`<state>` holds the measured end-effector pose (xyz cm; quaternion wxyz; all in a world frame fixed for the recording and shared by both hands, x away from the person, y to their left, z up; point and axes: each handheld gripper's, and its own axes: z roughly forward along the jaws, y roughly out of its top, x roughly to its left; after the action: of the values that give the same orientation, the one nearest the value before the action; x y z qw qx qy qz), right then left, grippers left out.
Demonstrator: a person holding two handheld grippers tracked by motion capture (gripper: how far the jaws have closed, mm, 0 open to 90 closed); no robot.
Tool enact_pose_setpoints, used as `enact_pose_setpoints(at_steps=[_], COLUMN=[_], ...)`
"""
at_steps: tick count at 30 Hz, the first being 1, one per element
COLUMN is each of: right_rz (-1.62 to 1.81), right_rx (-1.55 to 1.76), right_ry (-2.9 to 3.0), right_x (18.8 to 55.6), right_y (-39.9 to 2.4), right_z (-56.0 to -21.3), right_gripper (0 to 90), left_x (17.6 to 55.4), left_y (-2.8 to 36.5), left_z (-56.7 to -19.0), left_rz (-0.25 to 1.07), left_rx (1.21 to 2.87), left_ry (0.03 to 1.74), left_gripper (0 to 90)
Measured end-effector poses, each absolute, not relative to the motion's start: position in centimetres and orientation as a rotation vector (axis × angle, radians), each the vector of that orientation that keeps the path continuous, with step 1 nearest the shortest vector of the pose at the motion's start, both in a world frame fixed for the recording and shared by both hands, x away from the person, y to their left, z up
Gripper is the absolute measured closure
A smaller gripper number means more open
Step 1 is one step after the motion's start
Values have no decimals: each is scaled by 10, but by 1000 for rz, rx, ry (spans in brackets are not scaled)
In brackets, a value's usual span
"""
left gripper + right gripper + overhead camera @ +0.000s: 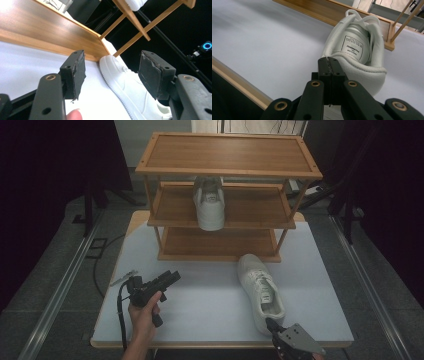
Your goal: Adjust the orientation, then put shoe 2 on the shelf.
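We are holding our right gripper (pixel 270 324) pinched closed at the heel, at six o'clock of the white leather sneaker (pixel 261 291) lying on the pale tabletop (pixel 200 295), while our left gripper (pixel 172 277) is gaping wide at nine o'clock.
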<state>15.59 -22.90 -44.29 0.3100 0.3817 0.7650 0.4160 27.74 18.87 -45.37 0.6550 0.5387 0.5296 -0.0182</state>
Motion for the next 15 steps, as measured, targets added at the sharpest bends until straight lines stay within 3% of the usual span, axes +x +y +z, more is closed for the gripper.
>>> enact_pose_setpoints(at_steps=[7, 12, 15], right_rz=[1190, 1324, 1362], right_rx=[963, 944, 940], right_ry=[2023, 1950, 1926], right_x=[154, 168, 179], right_y=[-219, -223, -226], right_z=[-438, -401, -389], right_gripper=[773, 552, 489], left_x=[278, 277, 277], left_y=[192, 197, 200], left_z=[-454, -449, -449], left_rz=[-52, 3, 0], left_rx=[1222, 1274, 1267], left_ry=[1182, 1164, 1167], left_gripper=[385, 368, 365])
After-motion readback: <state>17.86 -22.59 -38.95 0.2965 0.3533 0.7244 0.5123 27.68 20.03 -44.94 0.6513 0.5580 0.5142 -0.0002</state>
